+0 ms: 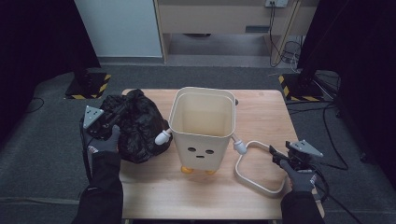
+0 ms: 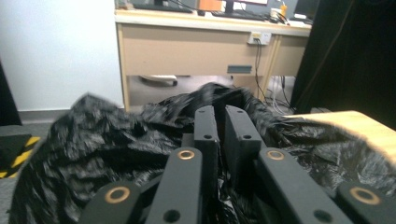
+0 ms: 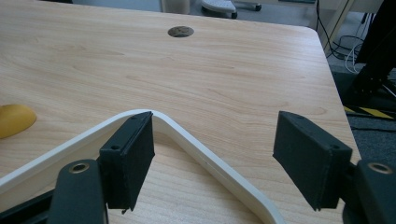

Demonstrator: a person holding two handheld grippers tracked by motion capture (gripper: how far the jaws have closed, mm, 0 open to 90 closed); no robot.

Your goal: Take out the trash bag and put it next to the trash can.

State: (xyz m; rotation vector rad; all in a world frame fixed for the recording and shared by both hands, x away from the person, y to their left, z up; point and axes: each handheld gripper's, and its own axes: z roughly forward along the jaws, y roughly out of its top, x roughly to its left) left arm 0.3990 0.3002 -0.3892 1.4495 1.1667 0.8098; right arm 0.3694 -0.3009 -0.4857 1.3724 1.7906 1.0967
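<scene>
A cream bin (image 1: 201, 135) with a face and yellow feet stands upright in the middle of the wooden table (image 1: 261, 107), with nothing inside it. Against its left side lies a crumpled black plastic bag (image 1: 137, 126) (image 2: 93, 140). My left gripper (image 1: 114, 119) (image 2: 220, 116) sits on the bag's left top, jaws almost together with black film bunched between them. A cream ring frame (image 1: 247, 179) (image 3: 196, 142) lies flat to the right of the bin. My right gripper (image 1: 276, 156) (image 3: 215, 140) is open astride the ring's corner, its left pad right beside the ring.
One yellow foot of the bin (image 3: 14, 120) shows at the left of the right gripper view. A round cable hole (image 3: 180, 31) sits near the table's far edge. Stand bases with yellow-black tape (image 1: 88, 86) (image 1: 299, 86) flank the table, and cables trail on the floor at right.
</scene>
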